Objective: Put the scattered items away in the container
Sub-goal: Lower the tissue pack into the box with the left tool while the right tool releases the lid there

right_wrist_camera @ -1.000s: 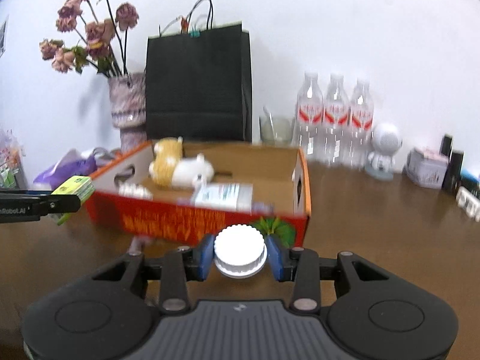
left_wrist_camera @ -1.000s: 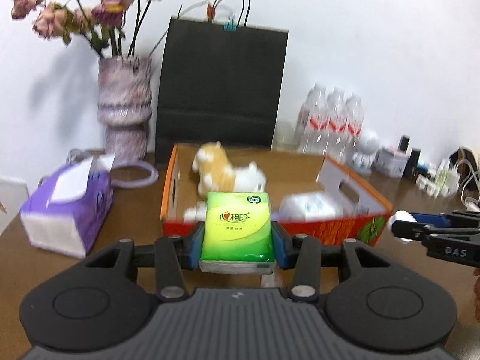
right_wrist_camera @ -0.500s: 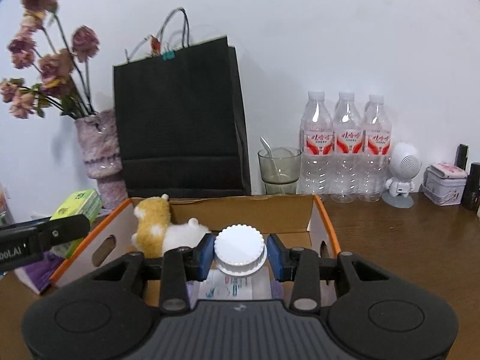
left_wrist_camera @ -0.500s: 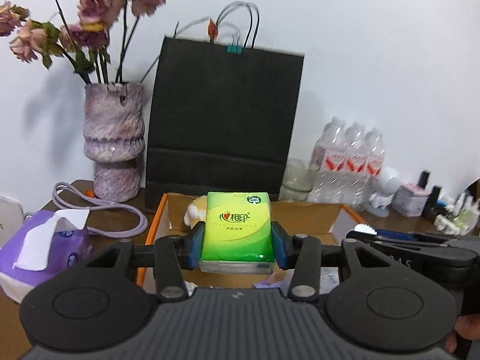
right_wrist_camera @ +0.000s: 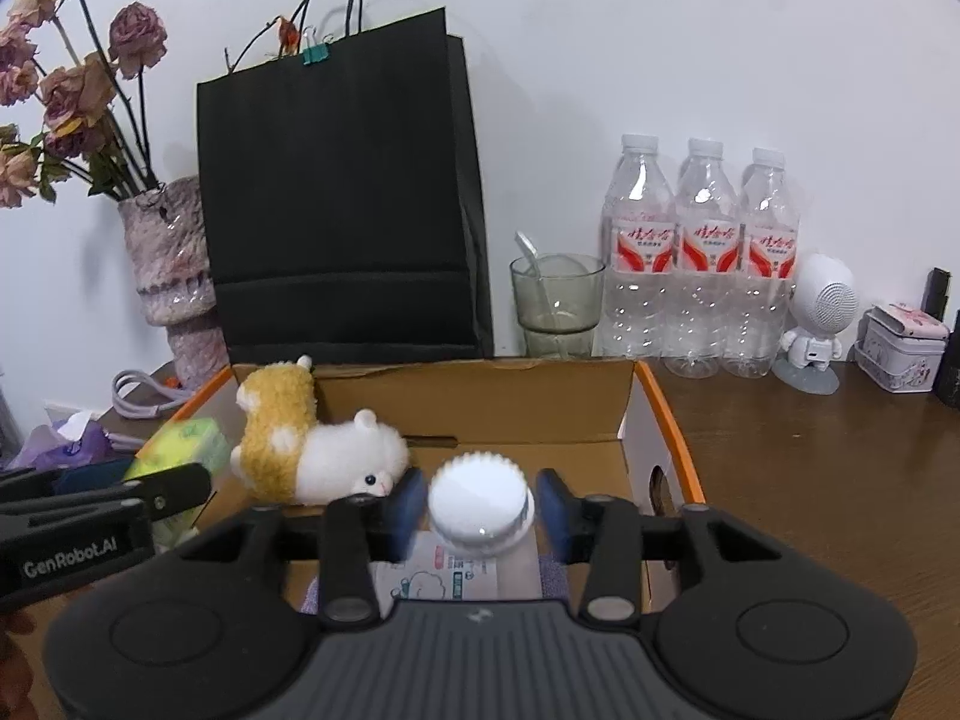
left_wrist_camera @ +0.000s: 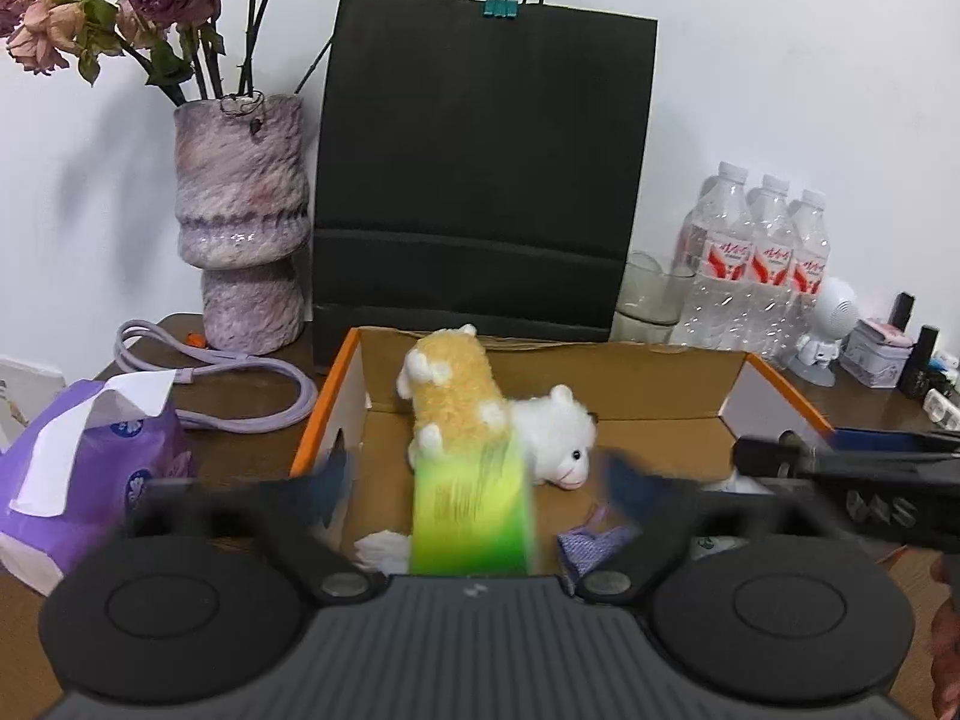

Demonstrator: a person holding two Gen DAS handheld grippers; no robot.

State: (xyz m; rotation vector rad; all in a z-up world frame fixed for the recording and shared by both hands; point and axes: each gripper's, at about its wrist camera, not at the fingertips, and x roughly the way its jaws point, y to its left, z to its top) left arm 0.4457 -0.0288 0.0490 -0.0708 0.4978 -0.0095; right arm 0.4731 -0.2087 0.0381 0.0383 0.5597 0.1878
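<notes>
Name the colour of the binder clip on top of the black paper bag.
Teal-green. The binder clip shows best in the left wrist view, on the black paper bag.

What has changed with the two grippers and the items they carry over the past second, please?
Both grippers moved from in front of the cardboard box to above it. The left gripper has opened, its fingers blurred apart, and the green tissue pack is dropping in. The right gripper has spread too, releasing the white-capped jar. The plush alpaca has not moved.
</notes>
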